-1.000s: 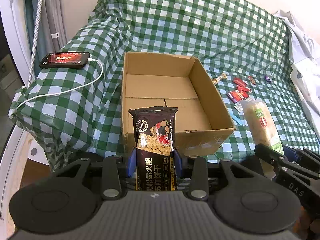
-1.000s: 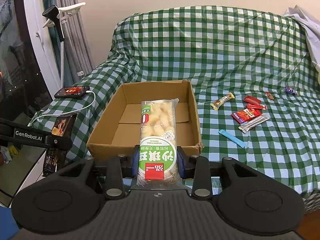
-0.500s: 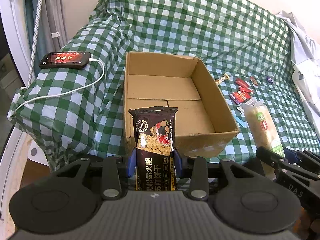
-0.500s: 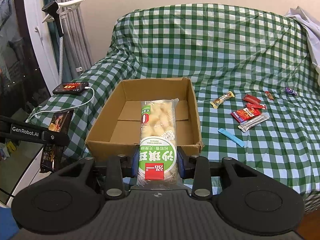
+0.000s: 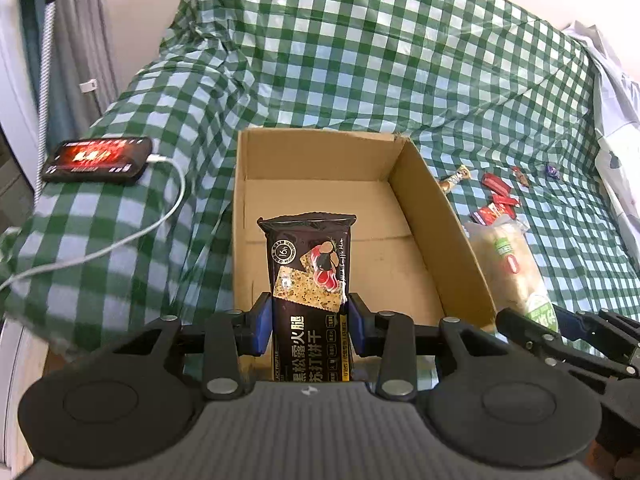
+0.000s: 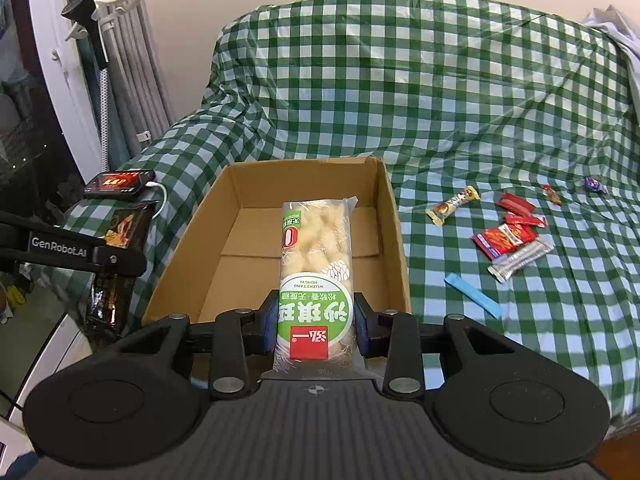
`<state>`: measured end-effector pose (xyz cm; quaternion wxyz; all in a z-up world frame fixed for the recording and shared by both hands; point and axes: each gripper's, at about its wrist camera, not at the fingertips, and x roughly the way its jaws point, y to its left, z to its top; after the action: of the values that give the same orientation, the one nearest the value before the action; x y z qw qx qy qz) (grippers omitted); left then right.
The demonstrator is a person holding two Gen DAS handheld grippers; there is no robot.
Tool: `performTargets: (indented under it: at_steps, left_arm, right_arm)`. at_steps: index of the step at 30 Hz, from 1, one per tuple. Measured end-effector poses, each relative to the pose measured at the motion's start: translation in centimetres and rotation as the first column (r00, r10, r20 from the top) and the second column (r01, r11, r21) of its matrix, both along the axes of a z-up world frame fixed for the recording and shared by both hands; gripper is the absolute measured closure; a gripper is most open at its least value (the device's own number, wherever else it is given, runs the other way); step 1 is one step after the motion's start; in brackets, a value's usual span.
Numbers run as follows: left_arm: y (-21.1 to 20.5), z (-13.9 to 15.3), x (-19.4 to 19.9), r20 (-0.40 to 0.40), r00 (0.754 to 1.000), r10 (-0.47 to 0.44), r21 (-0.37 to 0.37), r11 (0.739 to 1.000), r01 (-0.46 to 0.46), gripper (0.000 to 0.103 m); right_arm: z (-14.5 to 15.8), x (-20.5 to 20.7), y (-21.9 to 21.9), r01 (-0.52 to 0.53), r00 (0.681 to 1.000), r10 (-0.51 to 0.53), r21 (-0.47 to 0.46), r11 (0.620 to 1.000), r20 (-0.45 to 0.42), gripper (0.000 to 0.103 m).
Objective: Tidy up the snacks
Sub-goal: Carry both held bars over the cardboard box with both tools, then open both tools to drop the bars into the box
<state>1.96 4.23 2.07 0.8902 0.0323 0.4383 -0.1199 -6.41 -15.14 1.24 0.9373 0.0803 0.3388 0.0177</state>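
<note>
My left gripper [image 5: 310,322] is shut on a black cracker pack [image 5: 310,276], which stands upright over the near end of an open cardboard box [image 5: 436,216]. My right gripper [image 6: 315,326] is shut on a clear pack of pale puffed snacks with a green label [image 6: 316,256], held above the box's [image 6: 394,236] near edge. Each gripper shows in the other's view: the right one at the lower right [image 5: 560,336], the left one at the left [image 6: 116,256]. The box holds nothing on its floor.
The box sits on a sofa under a green checked cloth [image 6: 440,88]. Several small wrapped snacks [image 6: 508,236] and a blue stick [image 6: 472,294] lie to the box's right. A phone [image 5: 98,159] on a white cable rests on the left armrest. White clothing [image 5: 616,120] lies far right.
Both grippers have moved forward toward the box with their packs; the box now looks larger and nearer, and both packs overlap its interior. Neither grip has changed.
</note>
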Motion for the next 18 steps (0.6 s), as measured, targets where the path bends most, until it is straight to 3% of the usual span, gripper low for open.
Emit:
performTargets:
  at_steps: [11,18]
  left_arm:
    - [-2.8,-5.1,9.2,-0.066,0.997,-0.027,0.04,0.999,0.029,0.06]
    - [-4.1,-9.0,13.0,-0.121,0.992,-0.044,0.071,0.996,0.053,0.06]
  right_arm:
    - [-3.2,9.2,-0.7,-0.001,0.997,0.0,-0.013,1.0,-0.075,0.065]
    - [-6.3,12.8,-0.7,-0.006,0.989,0.005,-0.004,1.0,-0.148,0.065]
